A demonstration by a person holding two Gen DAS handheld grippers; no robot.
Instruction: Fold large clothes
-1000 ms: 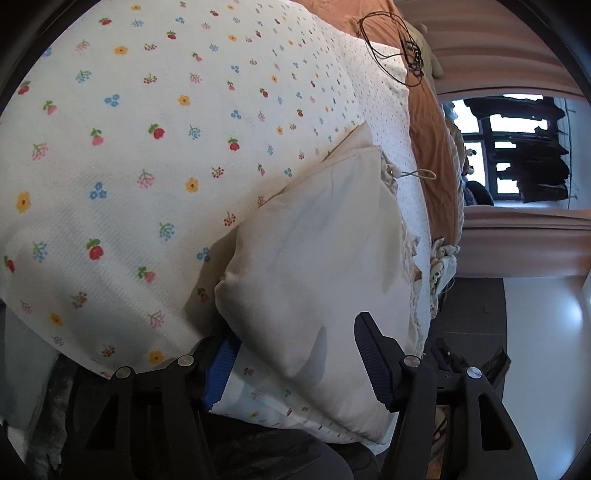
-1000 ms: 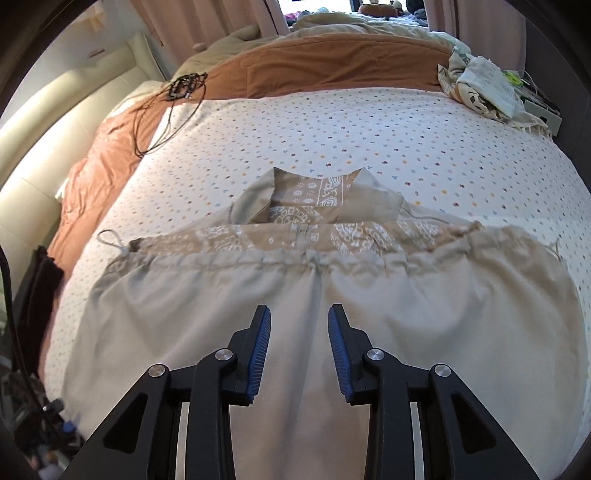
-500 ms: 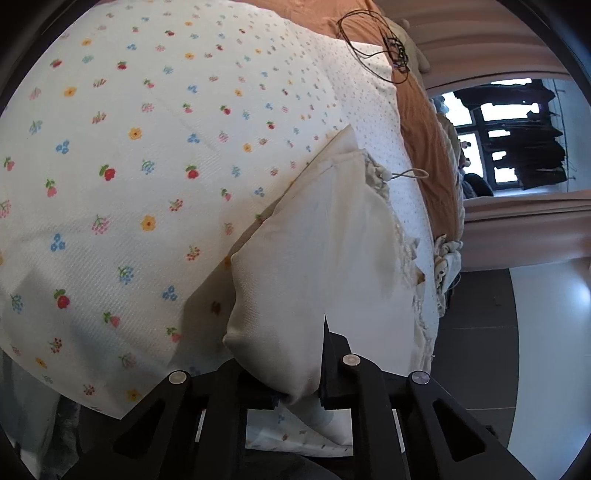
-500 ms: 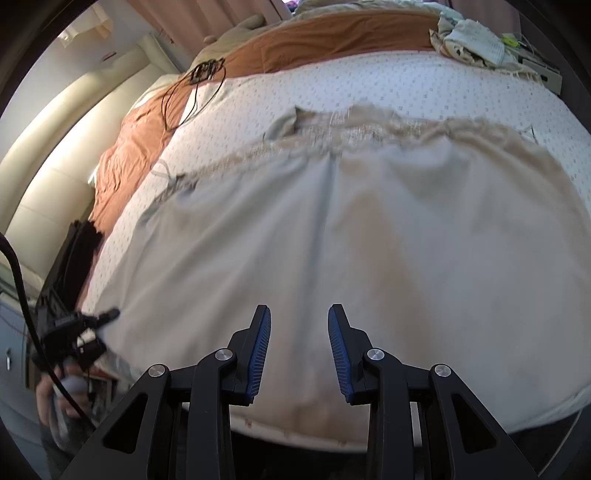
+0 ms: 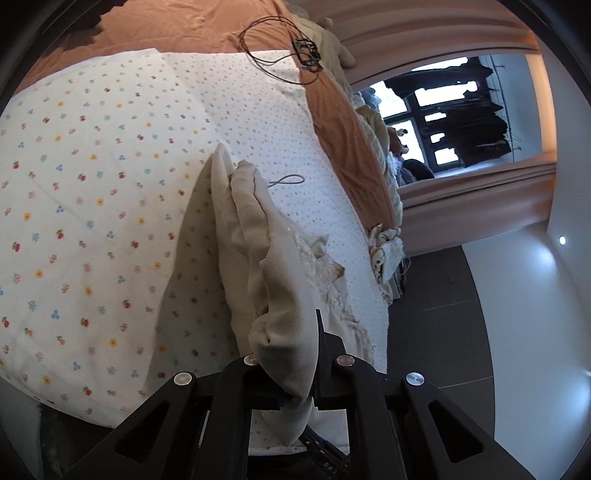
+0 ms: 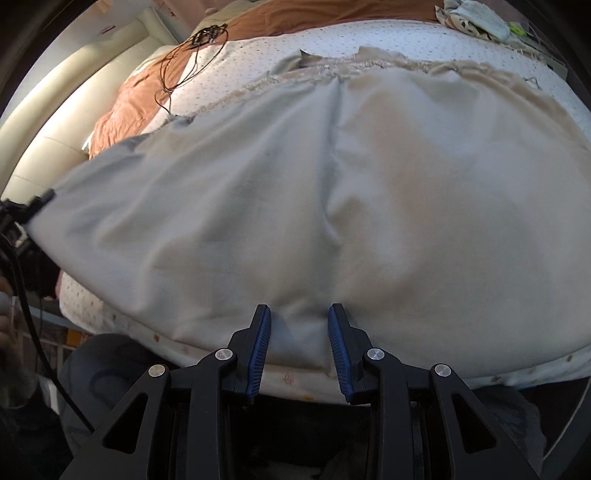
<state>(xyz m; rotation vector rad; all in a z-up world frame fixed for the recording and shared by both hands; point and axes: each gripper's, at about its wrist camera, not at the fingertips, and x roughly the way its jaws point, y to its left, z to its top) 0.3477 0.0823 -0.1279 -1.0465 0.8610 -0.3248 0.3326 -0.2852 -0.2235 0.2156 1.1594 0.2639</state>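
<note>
A large beige garment (image 6: 351, 192) lies spread on the bed, its drawstring waist at the far side. My left gripper (image 5: 291, 373) is shut on a corner of the garment (image 5: 280, 291) and holds it lifted off the bedspread; it appears at the left edge of the right wrist view (image 6: 26, 218). My right gripper (image 6: 299, 332) is open, its blue-padded fingers (image 6: 258, 343) straddling the garment's near hem at the bed edge without pinching it.
A floral bedspread (image 5: 85, 192) and a dotted white sheet (image 6: 388, 40) cover the bed. An orange blanket (image 5: 343, 122) with a black cable (image 6: 184, 55) lies beyond. More clothes are piled at the far corner (image 6: 476, 22). Dark floor (image 5: 436, 314) is beside the bed.
My left gripper closed on the garment's corner and lifted it. My right gripper drew back from mid-garment to the near hem, staying open.
</note>
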